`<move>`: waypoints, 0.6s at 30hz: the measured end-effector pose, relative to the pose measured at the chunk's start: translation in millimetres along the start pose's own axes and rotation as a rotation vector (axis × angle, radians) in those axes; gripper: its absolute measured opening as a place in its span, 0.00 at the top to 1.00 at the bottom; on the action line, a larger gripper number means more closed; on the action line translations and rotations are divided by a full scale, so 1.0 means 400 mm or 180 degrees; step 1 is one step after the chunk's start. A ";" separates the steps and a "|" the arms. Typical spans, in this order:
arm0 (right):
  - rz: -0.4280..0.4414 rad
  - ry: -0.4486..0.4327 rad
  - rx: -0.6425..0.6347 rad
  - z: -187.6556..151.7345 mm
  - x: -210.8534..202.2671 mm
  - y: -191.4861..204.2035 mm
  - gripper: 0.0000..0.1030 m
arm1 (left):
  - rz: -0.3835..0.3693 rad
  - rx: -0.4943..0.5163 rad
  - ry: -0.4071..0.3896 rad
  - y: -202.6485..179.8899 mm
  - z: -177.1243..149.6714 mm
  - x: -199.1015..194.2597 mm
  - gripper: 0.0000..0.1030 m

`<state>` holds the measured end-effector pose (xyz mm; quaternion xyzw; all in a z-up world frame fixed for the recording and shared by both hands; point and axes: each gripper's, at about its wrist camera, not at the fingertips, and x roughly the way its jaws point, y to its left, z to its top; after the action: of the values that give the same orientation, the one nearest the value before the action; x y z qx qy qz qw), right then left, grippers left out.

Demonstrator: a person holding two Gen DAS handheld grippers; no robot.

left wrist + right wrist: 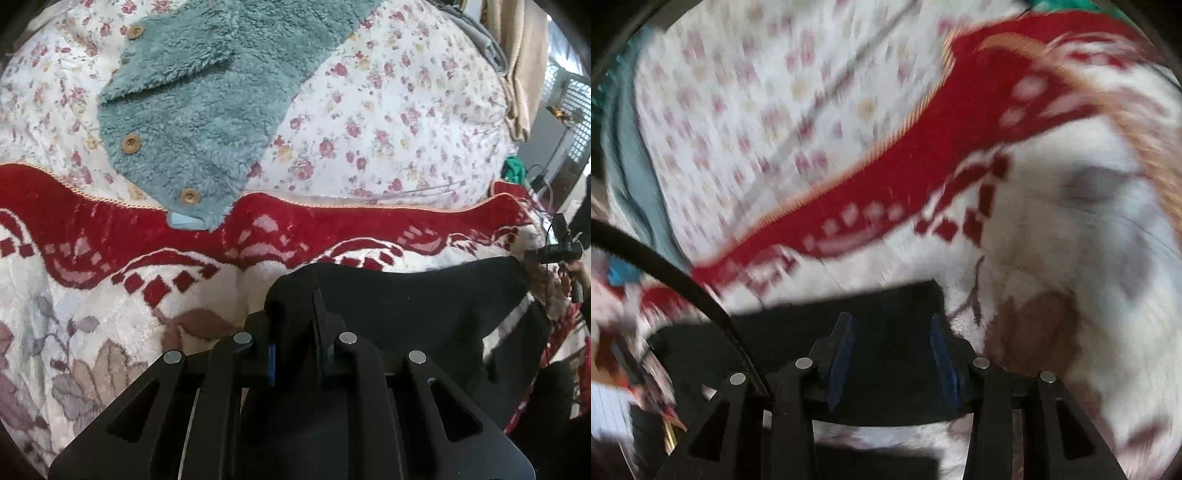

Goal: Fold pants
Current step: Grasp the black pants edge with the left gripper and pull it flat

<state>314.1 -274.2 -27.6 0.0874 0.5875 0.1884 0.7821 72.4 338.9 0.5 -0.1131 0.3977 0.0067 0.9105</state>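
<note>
Black pants [406,295], one pair, lie low centre-right in the left wrist view on a red-and-cream plush blanket [110,295]. Left gripper [317,325] at bottom centre: fingers pressed together, pinching the pants' left edge; fabric runs from the tips out to the right of the frame. One teal fleece garment [199,96] in the upper left, three wooden buttons counted, its lower corner overlapping the blanket's red border. One floral sheet [388,110] fills the upper half, under the fleece. Far right edge: the other gripper, small, at the pants' right end; its state can't be read from this view. Right wrist view is heavily motion-blurred. Right gripper [892,332] at bottom centre: jaws spread, two blue pads [842,354] well apart, nothing clamped. Same black pants [798,325] cross the lower frame, with the fabric edge sitting between and just beyond the fingertips; contact can't be confirmed. One black cable [683,277] curves in from the left edge. Blanket [1071,221] on the right, sheet [757,110] in the upper left.
</note>
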 end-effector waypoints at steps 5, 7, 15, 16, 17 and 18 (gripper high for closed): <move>-0.0094 0.0269 0.0187 0.032 0.085 -0.065 0.60 | 0.0061 -0.0070 0.0009 -0.007 0.000 -0.006 0.87; 0.0232 0.0244 0.0254 0.034 0.094 -0.081 0.60 | 0.0098 -0.0089 0.0033 -0.007 0.001 -0.003 0.87; 0.0183 0.0217 -0.0194 0.024 0.112 -0.059 0.87 | 0.0172 -0.0227 0.0052 -0.004 0.006 0.008 0.87; 0.0149 0.0138 -0.0255 0.024 0.102 -0.060 0.90 | 0.0179 -0.0227 0.0053 -0.003 0.007 0.009 0.87; 0.0133 0.0071 -0.0292 0.022 0.094 -0.059 0.92 | 0.0199 -0.0231 0.0047 -0.003 0.007 0.008 0.87; 0.0118 0.0011 -0.0345 0.018 0.083 -0.056 0.93 | 0.0212 -0.0250 0.0041 -0.002 0.006 0.007 0.87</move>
<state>333.1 -280.7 -63.1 0.0555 0.5761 0.2345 0.7810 76.1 338.3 0.3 -0.1355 0.4066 0.0519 0.9020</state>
